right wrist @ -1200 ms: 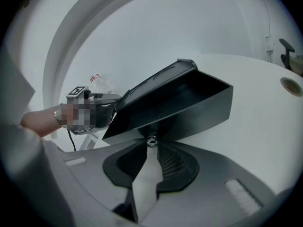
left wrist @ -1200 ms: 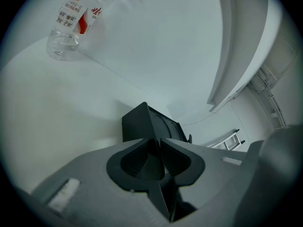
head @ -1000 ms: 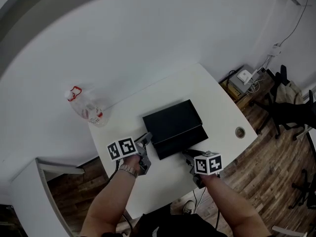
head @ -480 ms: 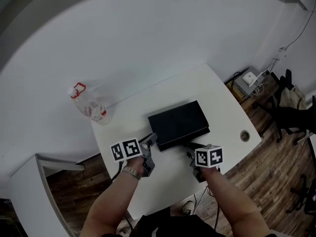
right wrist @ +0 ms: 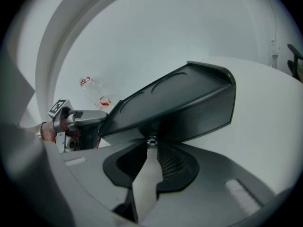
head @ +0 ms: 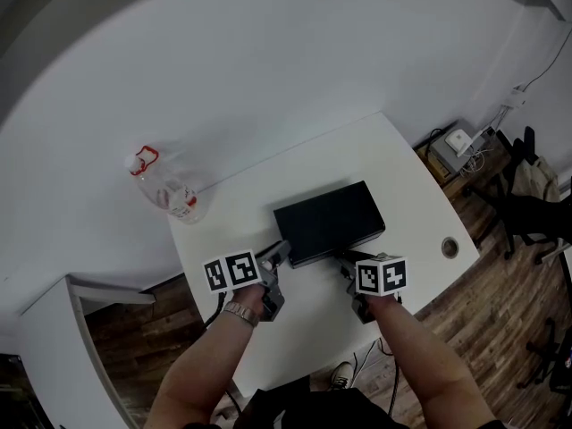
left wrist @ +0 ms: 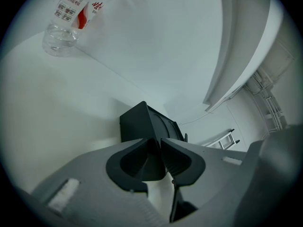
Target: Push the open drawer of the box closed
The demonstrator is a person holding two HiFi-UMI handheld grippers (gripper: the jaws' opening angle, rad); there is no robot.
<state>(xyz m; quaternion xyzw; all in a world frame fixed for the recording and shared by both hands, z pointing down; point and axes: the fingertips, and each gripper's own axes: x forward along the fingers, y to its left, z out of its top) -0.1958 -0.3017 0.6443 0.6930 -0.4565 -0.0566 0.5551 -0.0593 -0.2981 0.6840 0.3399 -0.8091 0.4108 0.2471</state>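
Observation:
A flat black box (head: 329,222) lies on the white table (head: 402,168), and its drawer front sits flush with the body. My right gripper (head: 344,259) is at the box's near side. In the right gripper view its tips (right wrist: 151,144) close on the small metal drawer knob (right wrist: 151,140) under the box lid (right wrist: 180,103). My left gripper (head: 279,253) rests at the box's near left corner. Seen from the left gripper view, its jaws (left wrist: 158,143) meet just before the box corner (left wrist: 142,124) with nothing between them.
A clear plastic bottle (head: 170,195) with a red cap stands at the table's far left, also in the left gripper view (left wrist: 71,13). A round cable hole (head: 450,247) is near the table's right edge. Wooden floor, cables and a chair lie to the right.
The drawer, which stuck out toward me a second ago, has slid into the box. My right gripper has moved in with it toward the box. The left gripper has stayed at the corner.

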